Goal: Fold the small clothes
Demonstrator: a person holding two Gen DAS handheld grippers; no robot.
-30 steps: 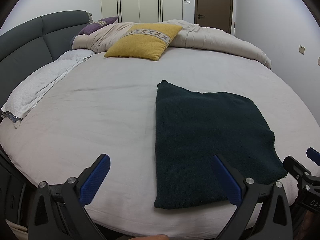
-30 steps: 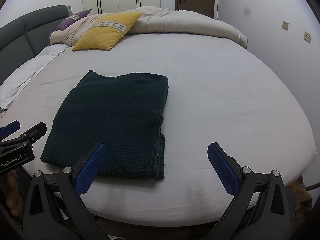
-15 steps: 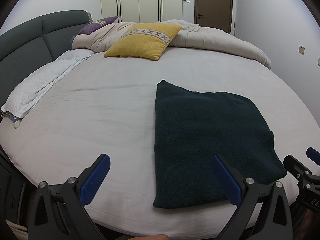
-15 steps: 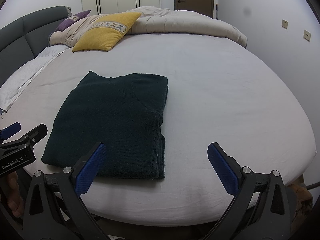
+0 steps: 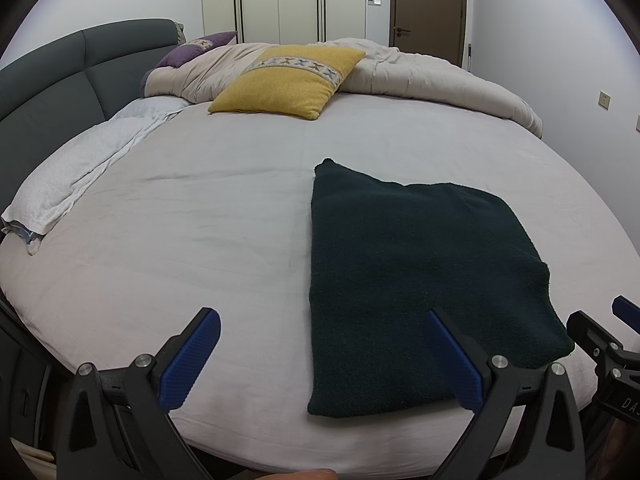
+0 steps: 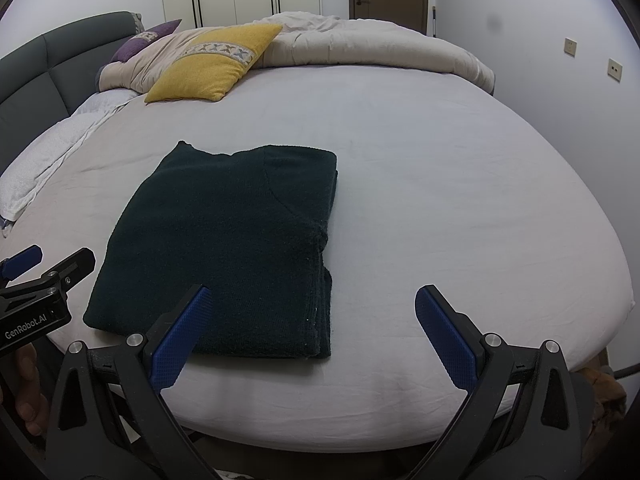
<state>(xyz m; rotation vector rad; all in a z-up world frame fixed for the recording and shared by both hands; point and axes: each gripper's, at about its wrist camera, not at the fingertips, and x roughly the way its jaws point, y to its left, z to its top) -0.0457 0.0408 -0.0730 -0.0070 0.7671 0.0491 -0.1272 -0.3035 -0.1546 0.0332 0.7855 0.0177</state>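
Pale grey sheeting was stretched over the wide bed (image 5: 192,240), with a rumpled duvet (image 6: 360,44) and a yellow cushion (image 5: 288,80) pushed to the far side and a white towel (image 5: 76,180) laid along the headboard edge. Near the front edge of the mattress a dark green knitted garment (image 6: 224,248) was found lying flat, already folded into a rough rectangle, with layered edges stacked along its right side and one corner poking out at the far left. The fold was judged largely complete. Some risk was nevertheless seen: the thick, soft knit could be dragged rather than lifted if only the top layer were pinched, so that the stacked layers would slide apart and the fold would be undone; since the garment lay close to the mattress edge, a careless pull toward the person could also draw it off the bed. The left gripper (image 5: 320,356) was held low at the front edge, jaws spread wide and gripping nothing, its right finger seen over the garment's near left part. The right gripper (image 6: 316,332) was likewise held with jaws spread and empty, just in front of the garment's near right corner.
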